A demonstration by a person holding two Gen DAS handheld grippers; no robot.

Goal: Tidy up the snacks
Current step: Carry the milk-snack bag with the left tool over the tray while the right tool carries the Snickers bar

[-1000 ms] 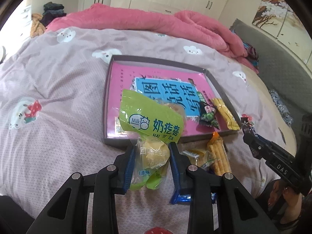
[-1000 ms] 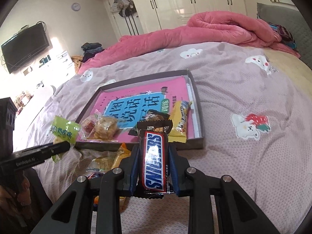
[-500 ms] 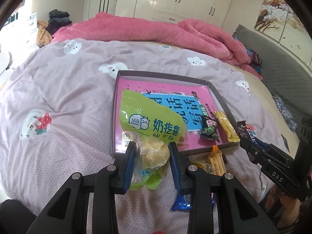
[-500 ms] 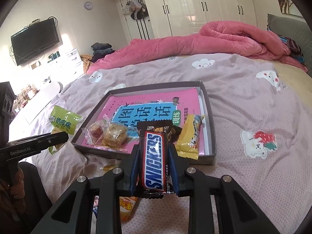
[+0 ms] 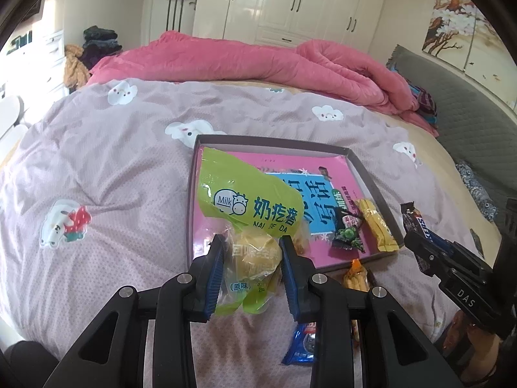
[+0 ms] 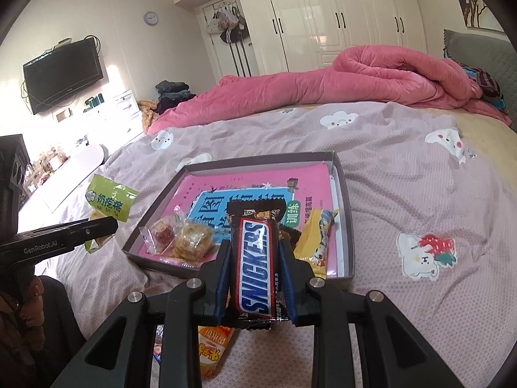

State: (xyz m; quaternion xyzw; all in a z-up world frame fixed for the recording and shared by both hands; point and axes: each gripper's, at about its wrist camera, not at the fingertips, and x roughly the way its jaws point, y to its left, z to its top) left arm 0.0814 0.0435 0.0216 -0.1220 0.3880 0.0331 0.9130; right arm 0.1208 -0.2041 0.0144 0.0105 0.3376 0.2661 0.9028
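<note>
My left gripper is shut on a green milk snack bag and holds it above the near left edge of the grey tray. The bag also shows in the right wrist view. My right gripper is shut on a Snickers bar, held above the tray's near edge. The bar also shows in the left wrist view. In the tray, on a pink book, lie a yellow packet, clear-wrapped pastries and a dark green packet.
Loose snacks lie on the lilac bedspread in front of the tray: an orange packet, a stick snack and a blue wrapper. A pink quilt is bunched at the bed's far side. A grey headboard stands to the right.
Both grippers have lifted and drawn back from the tray with their snacks still held. The tray now looks farther away and more of the room shows.
</note>
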